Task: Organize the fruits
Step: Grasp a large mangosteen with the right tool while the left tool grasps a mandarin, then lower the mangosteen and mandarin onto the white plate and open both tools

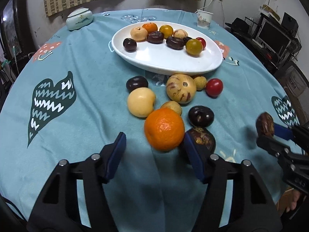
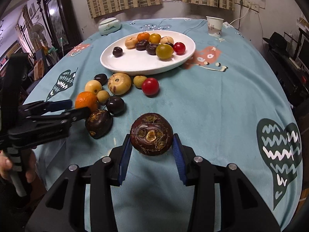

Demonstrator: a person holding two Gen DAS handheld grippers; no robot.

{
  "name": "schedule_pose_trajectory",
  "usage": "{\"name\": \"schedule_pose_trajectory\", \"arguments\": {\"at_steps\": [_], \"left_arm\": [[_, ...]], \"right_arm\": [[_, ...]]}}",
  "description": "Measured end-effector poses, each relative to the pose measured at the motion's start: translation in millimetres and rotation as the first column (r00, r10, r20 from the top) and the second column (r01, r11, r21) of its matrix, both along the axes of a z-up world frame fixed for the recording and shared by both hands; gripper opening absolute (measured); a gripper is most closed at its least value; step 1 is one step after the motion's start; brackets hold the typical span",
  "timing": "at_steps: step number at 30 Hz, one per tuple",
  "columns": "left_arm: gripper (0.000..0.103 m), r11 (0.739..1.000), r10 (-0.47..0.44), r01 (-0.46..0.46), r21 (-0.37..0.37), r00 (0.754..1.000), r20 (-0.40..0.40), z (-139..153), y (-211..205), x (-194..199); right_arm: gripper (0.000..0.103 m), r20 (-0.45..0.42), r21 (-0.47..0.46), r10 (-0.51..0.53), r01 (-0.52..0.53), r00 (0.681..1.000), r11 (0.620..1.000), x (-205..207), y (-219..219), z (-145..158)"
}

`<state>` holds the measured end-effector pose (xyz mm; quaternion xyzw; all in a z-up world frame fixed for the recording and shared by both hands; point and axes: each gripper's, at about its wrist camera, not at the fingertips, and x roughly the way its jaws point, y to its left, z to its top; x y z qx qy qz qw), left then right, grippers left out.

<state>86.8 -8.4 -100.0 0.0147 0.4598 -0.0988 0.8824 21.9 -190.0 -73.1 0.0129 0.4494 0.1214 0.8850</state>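
A white oval plate (image 1: 173,63) (image 2: 135,63) holds several fruits. More fruits lie loose on the blue tablecloth in front of it. My left gripper (image 1: 154,145) is open, its jaws on either side of an orange (image 1: 164,129) (image 2: 86,101), not touching it. A dark brown water chestnut (image 1: 202,139) (image 2: 98,123) lies just beyond its right finger. My right gripper (image 2: 152,147) is shut on another dark brown water chestnut (image 2: 151,134) (image 1: 265,124) and holds it just above the cloth, to the right of the loose pile.
Loose fruits include a pale striped melon (image 1: 181,88), a yellow apple (image 1: 141,102), dark plums (image 1: 200,116), and a red tomato (image 1: 214,87). A paper cup (image 1: 204,18) and a lidded ceramic jar (image 1: 79,18) stand at the table's far edge.
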Motion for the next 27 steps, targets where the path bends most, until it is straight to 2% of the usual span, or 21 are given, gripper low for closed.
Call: {"name": "schedule_pose_trajectory", "arguments": {"at_steps": [2, 3, 4, 10, 15, 20, 23, 27], "left_arm": [[0.057, 1.000, 0.017, -0.018, -0.015, 1.000, -0.009, -3.5, 0.2, 7.0], [0.047, 0.999, 0.011, -0.012, -0.041, 1.000, -0.024, -6.2, 0.1, 10.4], [0.045, 0.999, 0.008, -0.009, -0.052, 1.000, -0.028, -7.8, -0.4, 12.3], [0.043, 0.999, 0.000, -0.001, -0.050, 1.000, -0.015, -6.5, -2.5, 6.0], [0.043, 0.998, -0.009, 0.010, -0.063, 1.000, 0.027, 13.3, 4.6, -11.6], [0.043, 0.997, -0.032, 0.037, -0.062, 0.996, 0.079, 42.4, 11.2, -19.0], [0.043, 0.998, -0.046, 0.050, -0.036, 0.992, 0.116, 61.7, 15.8, -9.9], [0.043, 0.999, -0.048, 0.047, 0.012, 0.990, 0.136, 85.0, 17.7, 31.3]], "right_arm": [[0.043, 0.003, 0.014, -0.002, 0.002, 1.000, 1.000, -3.7, -4.2, 0.6], [0.043, 0.004, 0.018, -0.001, 0.001, 1.000, 1.000, -4.7, -5.4, 0.7], [0.043, 0.003, 0.021, 0.002, -0.002, 1.000, 1.000, -4.9, -6.0, 0.4], [0.043, 0.007, 0.031, 0.022, -0.022, 1.000, 0.999, -10.7, -0.6, 3.3], [0.043, 0.035, 0.032, 0.025, -0.027, 0.999, 0.999, -14.0, 3.2, 11.7], [0.043, 0.018, 0.028, 0.038, -0.038, 0.999, 0.999, -7.3, 7.4, 14.6], [0.043, 0.031, 0.021, 0.055, -0.056, 0.998, 0.998, 0.5, 8.5, 27.6], [0.043, 0.067, -0.005, 0.058, -0.058, 0.996, 0.998, 24.7, 9.7, 46.7]]}}
